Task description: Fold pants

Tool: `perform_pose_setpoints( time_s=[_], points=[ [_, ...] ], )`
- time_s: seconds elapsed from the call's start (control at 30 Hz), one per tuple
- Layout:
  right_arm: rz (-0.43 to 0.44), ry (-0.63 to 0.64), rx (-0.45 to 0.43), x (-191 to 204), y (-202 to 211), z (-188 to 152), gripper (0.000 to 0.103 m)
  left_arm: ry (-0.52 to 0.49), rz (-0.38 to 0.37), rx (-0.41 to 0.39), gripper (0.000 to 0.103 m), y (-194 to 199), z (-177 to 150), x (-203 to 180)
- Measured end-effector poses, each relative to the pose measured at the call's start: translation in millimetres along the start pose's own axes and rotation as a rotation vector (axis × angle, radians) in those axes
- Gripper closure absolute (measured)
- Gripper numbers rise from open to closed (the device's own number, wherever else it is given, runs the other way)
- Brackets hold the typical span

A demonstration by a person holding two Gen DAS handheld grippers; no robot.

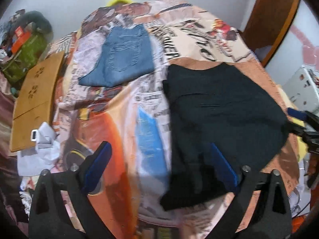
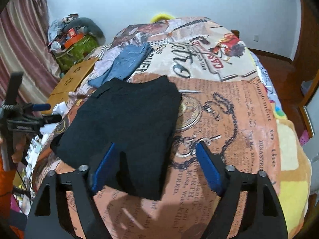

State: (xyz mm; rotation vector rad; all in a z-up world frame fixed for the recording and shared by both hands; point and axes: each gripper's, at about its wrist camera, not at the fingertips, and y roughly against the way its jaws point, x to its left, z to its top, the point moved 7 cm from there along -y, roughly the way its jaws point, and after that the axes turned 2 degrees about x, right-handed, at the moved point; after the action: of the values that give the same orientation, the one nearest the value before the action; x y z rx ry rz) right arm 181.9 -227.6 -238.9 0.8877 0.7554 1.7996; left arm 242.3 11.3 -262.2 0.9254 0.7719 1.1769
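Black pants [image 1: 223, 107] [image 2: 127, 115] lie folded flat on the printed bedspread [image 1: 143, 91] [image 2: 229, 109]. Folded blue jeans [image 1: 123, 57] [image 2: 127, 61] lie beyond them, towards the wall. My left gripper [image 1: 159, 145] hovers open above the bed; its right finger [image 1: 223, 165] is over the pants' left edge, with nothing between the pads. My right gripper [image 2: 156, 144] is open above the pants' near edge, its left finger [image 2: 103, 169] over the cloth. Each gripper also shows at the side of the other's view: left gripper [image 2: 49, 112], right gripper [image 1: 293, 120].
A brown cardboard box [image 1: 33, 99] [image 2: 73, 79] lies off the bed's left side, next to white cloth [image 1: 43, 139]. A cluttered green bag [image 1: 26, 55] [image 2: 75, 47] stands by the wall. Wooden furniture [image 1: 271, 20] stands to the right. A yellow blanket [image 2: 293, 179] covers the bed's right edge.
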Motion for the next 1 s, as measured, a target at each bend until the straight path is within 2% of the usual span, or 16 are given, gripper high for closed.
perform_pose_setpoints(
  time_s=[0.1, 0.17, 0.2, 0.27, 0.37, 0.53, 0.7, 0.8, 0.9, 0.97, 1.0],
  points=[
    [0.028, 0.005, 0.025, 7.4, -9.2, -6.9, 0.049, -0.03, -0.007, 0.034, 0.027, -11.2, -12.0, -16.3],
    [0.041, 0.001, 0.027, 8.4, -14.5, -10.0, 0.058, -0.035, 0.0, 0.061, 0.032, -23.9, -22.4, -22.0],
    [0.038, 0.002, 0.024, 8.8, -15.1, -12.0, 0.06, -0.035, 0.009, 0.063, 0.033, -27.2, -27.1, -22.4],
    [0.024, 0.009, 0.019, 6.9, -17.0, -14.0, 0.071, -0.025, 0.019, 0.039, 0.033, -28.2, -32.8, -21.7],
    [0.018, 0.028, 0.014, 7.9, -17.4, -18.8, 0.076, -0.004, 0.053, 0.014, 0.032, -27.0, -41.1, -14.3],
    [-0.001, 0.057, 0.036, 9.6, -20.8, -22.7, 0.078, 0.035, 0.046, -0.004, 0.032, -27.2, -47.4, -9.4],
    [-0.007, 0.043, 0.035, 9.1, -12.3, -18.8, 0.075, 0.024, 0.067, -0.008, 0.032, -22.3, -41.6, -9.2],
    [-0.027, 0.045, 0.037, 7.5, -4.8, -12.5, 0.072, 0.033, 0.086, -0.027, 0.032, -14.9, -32.9, -5.2],
    [-0.049, 0.049, 0.0, 4.5, 6.2, 0.8, 0.068, 0.049, 0.103, -0.065, 0.032, -4.9, -17.6, -0.1],
    [-0.045, 0.043, -0.032, 2.6, 13.1, 11.1, 0.059, 0.051, 0.115, -0.088, 0.032, 0.8, -5.3, 2.2],
    [-0.044, 0.042, -0.047, 2.2, 15.9, 16.1, 0.059, 0.052, 0.118, -0.101, 0.031, 3.9, 2.5, 3.4]
  ],
)
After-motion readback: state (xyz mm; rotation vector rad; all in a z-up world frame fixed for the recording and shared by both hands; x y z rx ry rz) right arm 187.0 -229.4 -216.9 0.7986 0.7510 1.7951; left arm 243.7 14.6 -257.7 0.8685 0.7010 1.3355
